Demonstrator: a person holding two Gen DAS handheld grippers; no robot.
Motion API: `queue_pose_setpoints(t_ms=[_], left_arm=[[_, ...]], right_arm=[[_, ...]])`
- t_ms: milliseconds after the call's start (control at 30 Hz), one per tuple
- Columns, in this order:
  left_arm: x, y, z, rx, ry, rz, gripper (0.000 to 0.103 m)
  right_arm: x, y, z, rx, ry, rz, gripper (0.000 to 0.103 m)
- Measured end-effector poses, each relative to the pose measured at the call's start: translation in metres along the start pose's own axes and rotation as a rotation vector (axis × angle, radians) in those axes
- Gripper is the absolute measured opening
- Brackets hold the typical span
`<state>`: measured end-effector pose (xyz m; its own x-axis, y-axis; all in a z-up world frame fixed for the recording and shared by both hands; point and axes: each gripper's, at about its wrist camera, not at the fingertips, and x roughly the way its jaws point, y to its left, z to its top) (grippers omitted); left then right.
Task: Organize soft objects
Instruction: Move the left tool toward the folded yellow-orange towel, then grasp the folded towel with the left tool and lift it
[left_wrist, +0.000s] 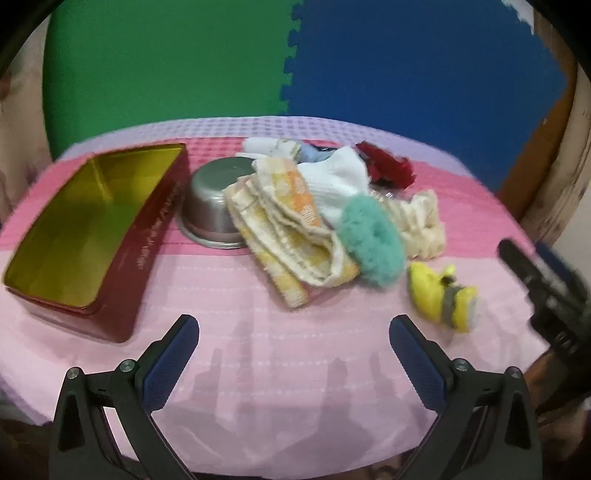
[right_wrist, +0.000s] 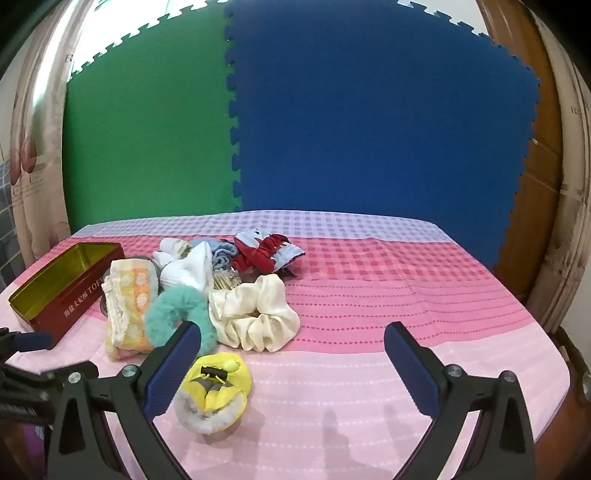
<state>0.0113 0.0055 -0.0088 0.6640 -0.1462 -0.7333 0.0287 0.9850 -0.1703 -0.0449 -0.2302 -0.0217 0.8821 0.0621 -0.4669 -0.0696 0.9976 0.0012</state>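
Note:
A heap of soft things lies mid-table: a folded yellow-orange towel (left_wrist: 284, 236) (right_wrist: 127, 306), a teal fluffy scrunchie (left_wrist: 371, 242) (right_wrist: 173, 314), a cream scrunchie (left_wrist: 424, 225) (right_wrist: 255, 314), white socks (left_wrist: 338, 181) (right_wrist: 186, 273) and a red scrunchie (left_wrist: 388, 166) (right_wrist: 258, 251). A small yellow plush slipper (left_wrist: 443, 295) (right_wrist: 214, 395) lies apart, nearer me. The red tin with a gold inside (left_wrist: 85, 229) (right_wrist: 62, 291) stands empty at the left. My left gripper (left_wrist: 293, 332) is open over bare cloth. My right gripper (right_wrist: 291, 339) is open, the slipper just inside its left finger.
An upturned steel bowl (left_wrist: 210, 206) sits between tin and towel, partly under the towel. The table wears a pink checked cloth (right_wrist: 406, 295). Green and blue foam mats (right_wrist: 332, 110) form the wall behind. The right gripper's body (left_wrist: 543, 291) shows at the left view's right edge.

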Motion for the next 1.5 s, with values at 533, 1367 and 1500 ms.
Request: queue_pose_setpoints(t_ms=[533,1367,1500], left_arm=[[0.046,0.028,0.040,-0.189,0.003,-0.106,0.102],[0.041,0.013,0.040,-0.064,0.018,-0.107,0.015],[0.012,0.000,0.040,-0.005,-0.024,-0.086,0.015]], right_arm=[[0.009,-0.015,-0.002,0.030,0.028,0.002,0.102],[0.019,-0.015,-0.008,0.033,0.071,0.009,0.102],[0.020,-0.017,-0.009,0.035,0.072,0.009,0.102]])
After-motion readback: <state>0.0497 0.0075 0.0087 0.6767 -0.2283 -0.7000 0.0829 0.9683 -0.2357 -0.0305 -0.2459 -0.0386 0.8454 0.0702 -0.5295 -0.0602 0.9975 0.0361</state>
